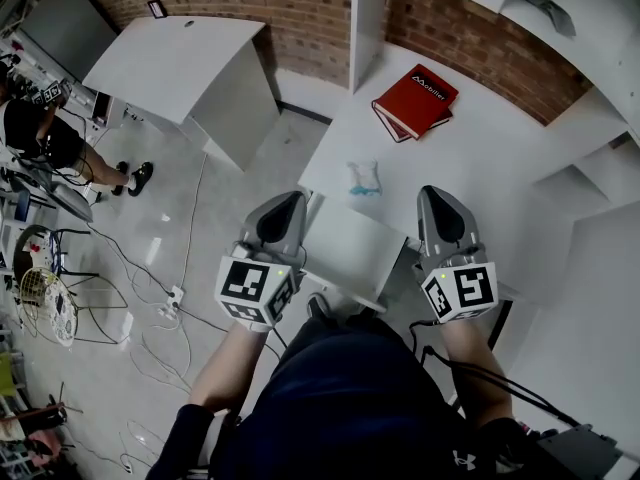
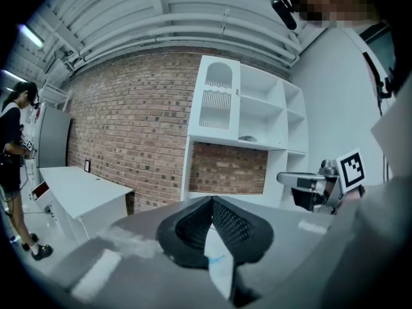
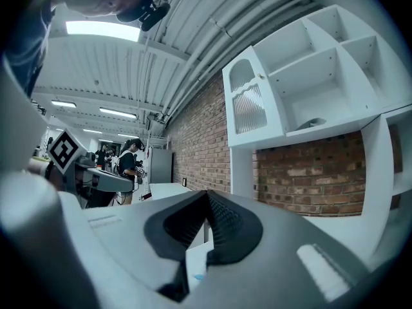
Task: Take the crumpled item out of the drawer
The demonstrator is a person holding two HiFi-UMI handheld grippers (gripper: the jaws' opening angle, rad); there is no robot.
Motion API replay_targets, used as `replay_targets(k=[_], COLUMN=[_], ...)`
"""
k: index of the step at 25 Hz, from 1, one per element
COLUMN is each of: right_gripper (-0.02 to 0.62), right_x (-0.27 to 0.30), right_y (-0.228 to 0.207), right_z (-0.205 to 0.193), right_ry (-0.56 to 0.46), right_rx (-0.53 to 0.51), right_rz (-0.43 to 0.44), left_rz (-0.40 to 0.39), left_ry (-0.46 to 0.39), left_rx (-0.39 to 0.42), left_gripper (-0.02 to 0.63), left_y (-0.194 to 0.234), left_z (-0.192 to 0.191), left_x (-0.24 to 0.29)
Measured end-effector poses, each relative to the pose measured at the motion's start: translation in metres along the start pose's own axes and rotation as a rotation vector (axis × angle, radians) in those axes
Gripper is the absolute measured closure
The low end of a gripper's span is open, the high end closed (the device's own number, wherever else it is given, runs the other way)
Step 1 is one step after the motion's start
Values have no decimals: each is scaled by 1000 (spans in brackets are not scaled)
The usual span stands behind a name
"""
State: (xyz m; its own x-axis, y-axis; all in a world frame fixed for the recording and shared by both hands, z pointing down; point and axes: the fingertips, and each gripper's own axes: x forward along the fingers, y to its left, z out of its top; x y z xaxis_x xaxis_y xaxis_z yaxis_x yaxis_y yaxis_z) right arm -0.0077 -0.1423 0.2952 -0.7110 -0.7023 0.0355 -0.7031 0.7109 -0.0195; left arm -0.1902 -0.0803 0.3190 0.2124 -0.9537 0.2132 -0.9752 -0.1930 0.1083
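A small crumpled white and pale-blue item [image 1: 364,178] lies on the white desk top [image 1: 470,163], close to its front edge. Just under that edge a white drawer [image 1: 350,248] juts out toward me; I see nothing in it from here. My left gripper [image 1: 290,200] hovers at the drawer's left side, jaws shut and empty, pads meeting at the tip [image 2: 211,199]. To the drawer's right, my right gripper [image 1: 430,193] is held over the desk edge, its jaws also shut with nothing between them [image 3: 207,193]. Both point toward the brick wall, short of the item.
A red book [image 1: 415,100] lies farther back on the desk. White shelving [image 1: 590,28] rises at the right. A second white table [image 1: 190,63] stands at the back left, with cables [image 1: 160,318] on the floor and a person [image 1: 50,138] at the far left.
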Motion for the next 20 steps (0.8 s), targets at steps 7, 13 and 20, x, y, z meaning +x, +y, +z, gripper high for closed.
replay_targets(k=[7, 13, 20], right_gripper=[594, 594, 594], right_x=[-1, 0, 0], right_y=[-1, -2, -6], right_z=[-5, -9, -14], right_ry=[11, 19, 29], right_rx=[22, 30, 39], right_rz=[9, 13, 19], left_rz=[1, 6, 9], left_ry=[14, 17, 22], left_rx=[1, 3, 2], left_gripper=[603, 603, 603], left_y=[0, 1, -1], left_z=[-6, -6, -9], left_x=[3, 5, 9])
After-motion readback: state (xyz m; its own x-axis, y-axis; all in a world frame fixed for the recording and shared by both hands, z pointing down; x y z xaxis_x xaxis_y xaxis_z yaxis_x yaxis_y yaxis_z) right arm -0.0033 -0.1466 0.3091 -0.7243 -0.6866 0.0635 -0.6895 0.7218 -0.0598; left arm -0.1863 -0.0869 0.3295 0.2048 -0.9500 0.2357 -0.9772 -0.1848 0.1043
